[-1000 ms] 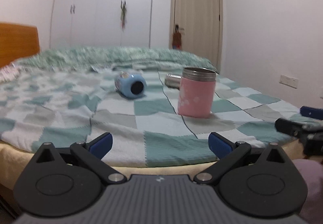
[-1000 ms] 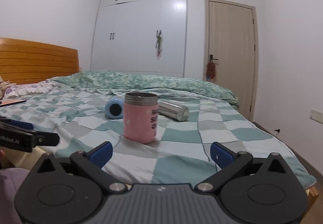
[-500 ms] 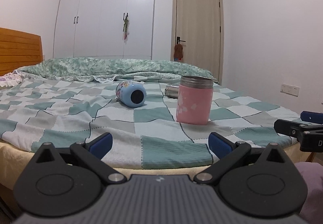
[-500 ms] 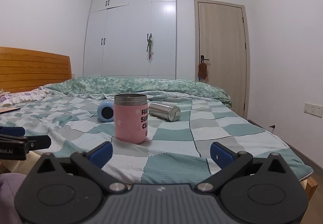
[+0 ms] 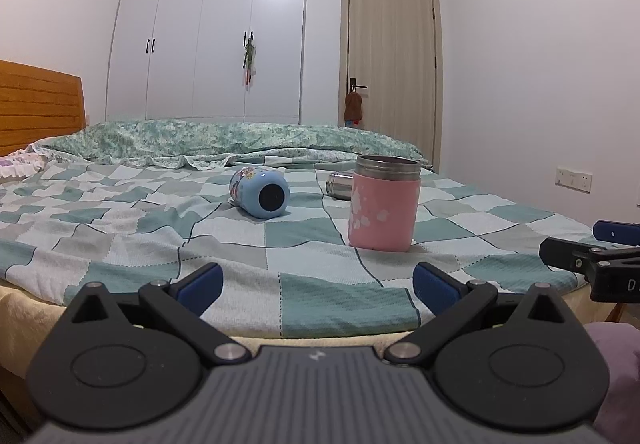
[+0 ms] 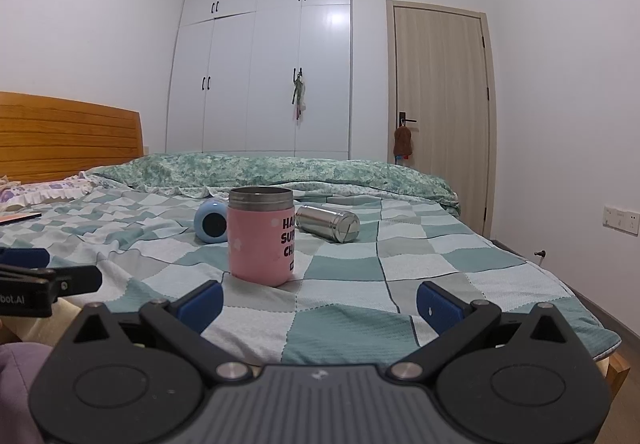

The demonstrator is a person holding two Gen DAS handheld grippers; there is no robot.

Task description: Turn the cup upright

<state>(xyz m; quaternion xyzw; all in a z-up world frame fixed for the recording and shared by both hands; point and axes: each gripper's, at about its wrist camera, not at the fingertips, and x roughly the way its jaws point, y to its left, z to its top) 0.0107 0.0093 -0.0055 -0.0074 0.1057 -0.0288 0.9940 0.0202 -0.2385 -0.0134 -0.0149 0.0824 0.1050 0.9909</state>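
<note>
Three drinking vessels lie on the green-and-white checked bedspread [image 5: 304, 256], grouped near the middle of the bed.

1. One pink cylindrical cup with a steel rim [image 5: 384, 202] stands upright, mouth up. Its interior cannot be seen from either view. In the right wrist view its side carries partly visible black lettering.
2. One light-blue round-bodied cup with cartoon print [image 5: 259, 192] lies on its side at 10 o'clock from the pink cup, well apart from it, with a dark circular end facing the cameras. Whether that end is mouth or base cannot be told.
3. One stainless-steel cylindrical flask [image 6: 328, 223] lies on its side at 1 o'clock behind the pink cup. In the left wrist view the pink cup hides most of it.

The left gripper [image 5: 318, 280] is held at the near edge of the bed with its blue-tipped fingers [image 5: 200, 282] spread wide, gripping nothing. The right gripper [image 6: 320, 298] is likewise spread wide and empty, with the pink cup just beyond its left finger at 11 o'clock.

Surroundings: one crumpled green floral duvet [image 5: 224, 136] along the far edge of the bed at 12 o'clock, one wooden headboard [image 6: 68, 134] at 9 o'clock, one white built-in wardrobe [image 6: 264, 68], and one beige closed door [image 6: 440, 116] at 1 o'clock.
</note>
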